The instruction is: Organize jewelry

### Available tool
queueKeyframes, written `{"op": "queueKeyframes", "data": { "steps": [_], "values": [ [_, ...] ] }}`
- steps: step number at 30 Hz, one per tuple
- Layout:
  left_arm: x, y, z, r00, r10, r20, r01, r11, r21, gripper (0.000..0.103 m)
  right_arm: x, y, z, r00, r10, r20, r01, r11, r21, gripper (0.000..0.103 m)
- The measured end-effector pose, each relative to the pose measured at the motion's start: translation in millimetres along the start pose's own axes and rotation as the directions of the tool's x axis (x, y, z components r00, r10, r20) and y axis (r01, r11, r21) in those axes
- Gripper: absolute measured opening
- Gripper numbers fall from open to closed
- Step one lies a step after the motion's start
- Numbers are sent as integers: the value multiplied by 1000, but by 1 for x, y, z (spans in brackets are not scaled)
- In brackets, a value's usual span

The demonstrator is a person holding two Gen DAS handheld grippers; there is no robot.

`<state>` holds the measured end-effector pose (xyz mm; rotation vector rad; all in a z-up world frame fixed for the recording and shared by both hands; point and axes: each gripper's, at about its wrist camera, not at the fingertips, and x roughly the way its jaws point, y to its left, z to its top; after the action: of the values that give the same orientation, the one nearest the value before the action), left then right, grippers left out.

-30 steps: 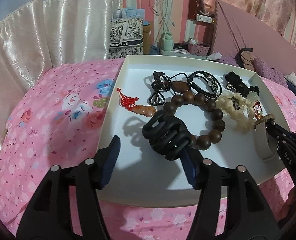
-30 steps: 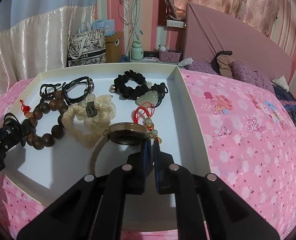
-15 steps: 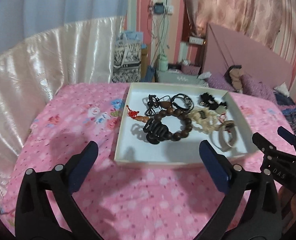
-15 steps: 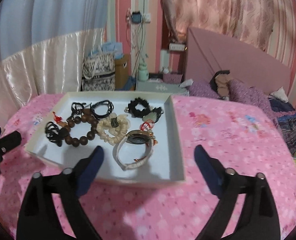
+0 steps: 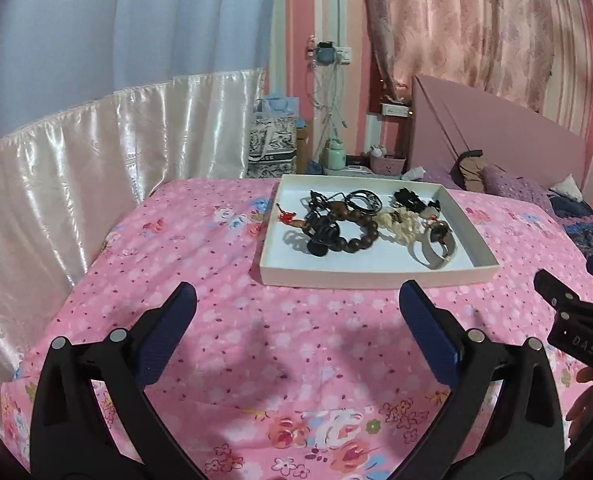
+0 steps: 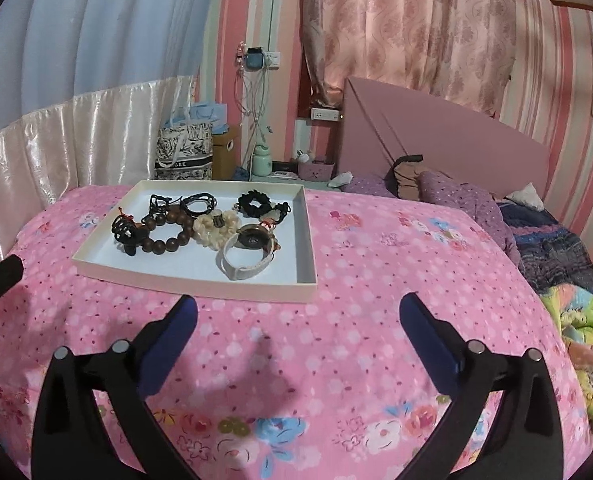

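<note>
Both hand-held grippers, left (image 5: pixel 296 320) and right (image 6: pixel 296 320), are held spread and empty above the bedspread (image 6: pixel 356 320), near the jewelry tray (image 6: pixel 196 280).

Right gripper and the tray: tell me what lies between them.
Only bare pink flowered bedspread lies between the open right gripper and the tray of jewelry; the right wrist view shows it.

The left gripper (image 5: pixel 296 320) was wide open, both fingers spread far apart and holding nothing. The right gripper (image 6: pixel 298 322) was also wide open and empty. Both were level, side by side, pointing forward in the same direction
</note>
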<state>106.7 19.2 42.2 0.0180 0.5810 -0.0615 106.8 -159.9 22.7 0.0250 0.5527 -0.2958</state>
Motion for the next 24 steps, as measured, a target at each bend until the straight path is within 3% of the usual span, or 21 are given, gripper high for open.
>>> {"op": "queueKeyframes", "data": {
  "steps": [10, 15, 24],
  "values": [
    [-2, 3, -9, 1000, 3, -7, -3, 1000, -3, 100, -22, 6, -9, 997, -29, 74, 29, 1000, 0, 101],
    [0, 6, -11, 999, 41, -14, -41, 999, -5, 100, -20, 6, -10, 998, -29, 62, 29, 1000, 3, 101],
    [-4, 2, -12, 999, 34, -5, -34, 999, 15, 100, -17, 7, -11, 998, -33, 49, 33, 999, -1, 101]
  ]
}}
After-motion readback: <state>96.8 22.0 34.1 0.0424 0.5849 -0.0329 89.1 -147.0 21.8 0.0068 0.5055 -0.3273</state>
